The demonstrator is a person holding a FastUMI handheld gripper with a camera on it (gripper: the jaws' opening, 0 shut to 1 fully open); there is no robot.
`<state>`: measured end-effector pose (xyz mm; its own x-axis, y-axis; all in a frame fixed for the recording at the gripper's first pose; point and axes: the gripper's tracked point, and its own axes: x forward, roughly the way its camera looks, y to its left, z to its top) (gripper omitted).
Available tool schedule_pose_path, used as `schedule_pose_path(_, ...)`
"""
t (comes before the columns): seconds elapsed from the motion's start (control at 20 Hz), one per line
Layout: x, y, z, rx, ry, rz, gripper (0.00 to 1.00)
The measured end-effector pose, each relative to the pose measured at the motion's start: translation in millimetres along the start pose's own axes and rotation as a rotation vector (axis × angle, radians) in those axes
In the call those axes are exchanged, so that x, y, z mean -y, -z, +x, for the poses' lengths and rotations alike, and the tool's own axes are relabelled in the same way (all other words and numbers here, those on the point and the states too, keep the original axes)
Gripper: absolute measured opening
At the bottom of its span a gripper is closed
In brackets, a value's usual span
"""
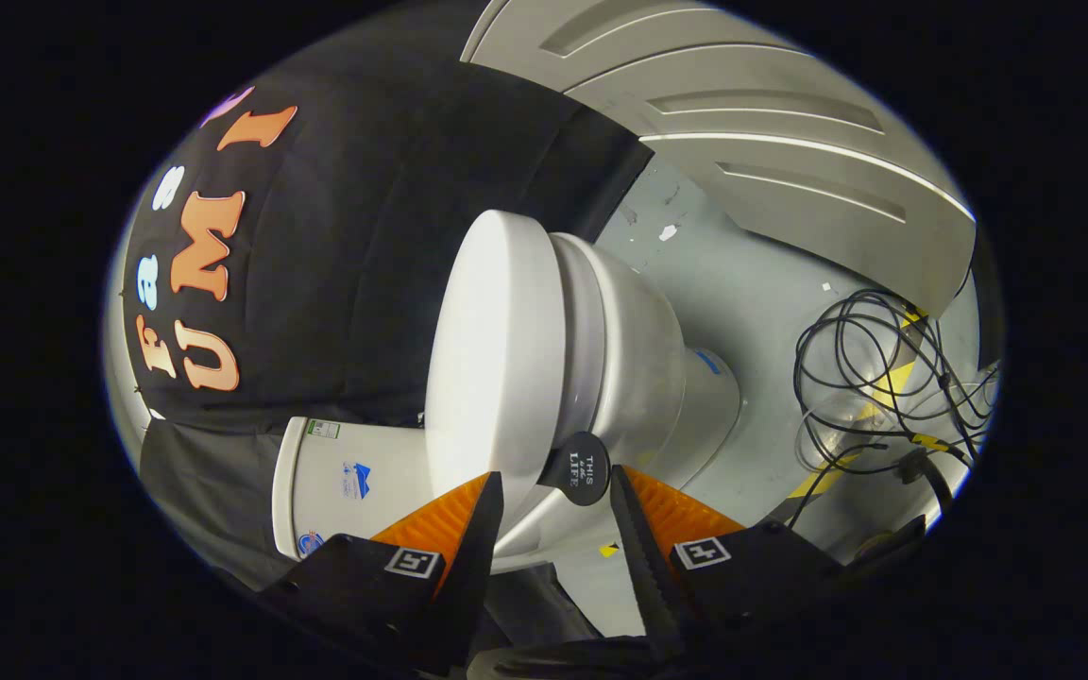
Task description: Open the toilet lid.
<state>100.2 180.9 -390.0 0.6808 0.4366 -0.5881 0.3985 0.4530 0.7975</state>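
The white toilet lies sideways in my view. Its lid [492, 349] sits down against the seat and bowl [643, 368], and the tank [336, 477] is behind the lid. A black round tab [580, 467] sticks out at the lid's rim. My gripper [555, 491] has its fingers a narrow gap apart, straddling that rim. One finger [483, 515] lies on the lid's top face and the other finger [634, 515] touches the tab's far side. The lid's rim and the tab fill the gap between them.
A tangle of black cables [870, 378] lies on the grey floor [752, 302] past the bowl, beside yellow-black tape [889, 382]. A grey panelled door [790, 142] stands beyond the floor. Black cloth [365, 236] hangs behind the tank.
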Motion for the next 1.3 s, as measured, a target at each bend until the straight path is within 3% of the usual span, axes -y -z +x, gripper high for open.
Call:
schedule_pose_path(0.55, -2, -6, 7, 0.016, -0.05, 0.091, 0.71)
schedule_pose_path(0.65, 14, -10, 3, 0.031, 0.015, 0.089, 0.54)
schedule_pose_path(0.75, 11, -16, 5, 0.059, 0.002, 0.107, 0.36)
schedule_pose_path(1.3, 14, -8, 27, 0.015, 0.009, 0.117, 0.36)
